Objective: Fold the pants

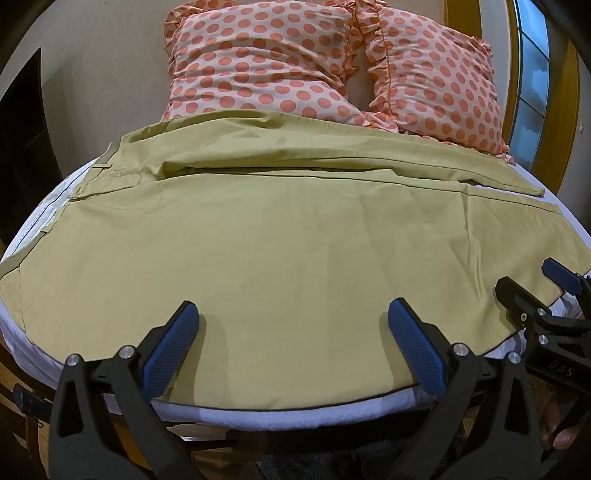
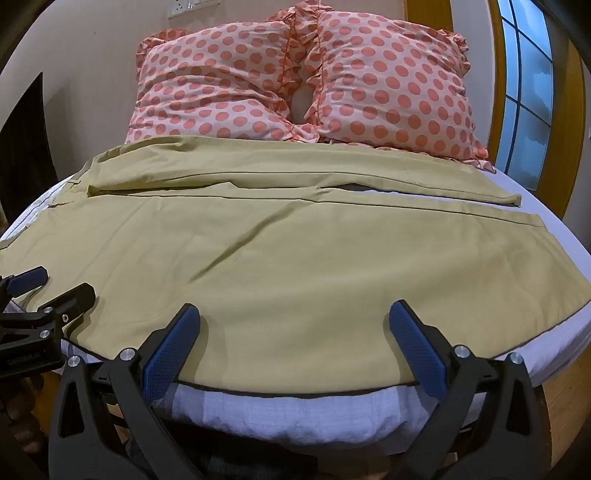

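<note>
**Inspector:** Report the garment's position.

**Assistant:** The khaki pants (image 1: 258, 236) lie spread flat across the bed (image 1: 229, 408), waistband toward the left, hems toward the right; the nearer leg covers most of the white mattress (image 2: 258, 413), its long edge running along the near side of the bed; the farther leg (image 2: 295, 173) lies parallel behind it, its hem (image 2: 515, 199) ending just short of the nearer leg's hem.

**Inspector:** Left gripper?

**Assistant:** The left gripper (image 1: 293, 332) sits at the near edge of the bed, low over the nearer leg; its jaws stand wide, nothing between them; whether the blue pads (image 1: 173, 350) touch the fabric, I cannot tell.

**Inspector:** Right gripper?

**Assistant:** The right gripper (image 2: 295, 334) is likewise at the near edge, further toward the hems; its jaws are wide apart and hold nothing; in the left wrist view it appears at the far right, over the cloth's edge.

**Inspector:** Surroundings?

**Assistant:** Two polka-dot pillows (image 2: 221, 85) lean side by side at the head of the bed, just behind the farther leg; a window (image 2: 528, 92) with a wooden frame stands to the right; a wall socket plate (image 2: 192, 7) is above the pillows.
</note>
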Available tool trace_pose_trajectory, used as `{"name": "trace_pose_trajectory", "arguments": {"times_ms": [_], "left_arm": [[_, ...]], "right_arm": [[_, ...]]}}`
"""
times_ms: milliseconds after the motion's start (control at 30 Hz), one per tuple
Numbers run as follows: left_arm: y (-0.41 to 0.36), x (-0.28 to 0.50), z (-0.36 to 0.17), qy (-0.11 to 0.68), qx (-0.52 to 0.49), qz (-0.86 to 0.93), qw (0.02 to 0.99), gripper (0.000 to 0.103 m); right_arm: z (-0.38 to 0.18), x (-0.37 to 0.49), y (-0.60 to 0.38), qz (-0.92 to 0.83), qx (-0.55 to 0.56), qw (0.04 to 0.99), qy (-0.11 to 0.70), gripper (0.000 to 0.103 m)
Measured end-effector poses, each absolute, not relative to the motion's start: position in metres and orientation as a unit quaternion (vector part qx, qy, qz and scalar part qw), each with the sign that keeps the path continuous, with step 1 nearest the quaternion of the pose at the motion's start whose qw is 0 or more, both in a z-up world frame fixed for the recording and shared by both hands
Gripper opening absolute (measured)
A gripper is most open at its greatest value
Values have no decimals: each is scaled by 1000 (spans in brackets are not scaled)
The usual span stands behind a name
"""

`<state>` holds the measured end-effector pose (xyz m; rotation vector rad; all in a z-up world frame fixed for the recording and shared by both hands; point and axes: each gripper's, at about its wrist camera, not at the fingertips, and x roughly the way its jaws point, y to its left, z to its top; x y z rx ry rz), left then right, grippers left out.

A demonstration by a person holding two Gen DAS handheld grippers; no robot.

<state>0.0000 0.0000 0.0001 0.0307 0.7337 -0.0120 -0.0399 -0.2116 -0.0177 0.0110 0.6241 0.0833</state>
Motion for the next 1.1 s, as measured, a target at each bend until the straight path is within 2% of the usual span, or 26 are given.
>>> {"name": "trace_pose_trajectory", "arguments": {"times_ms": [1000,1100], "left_arm": [[1,-5,-1,339,19,-18,940,101],[4,-6,1,339,21,-26,940,101]], "right_arm": [[-13,-41,-216,54,-1,955,292,102],[-10,-33,-220,75,-4,948,309,102]]}}
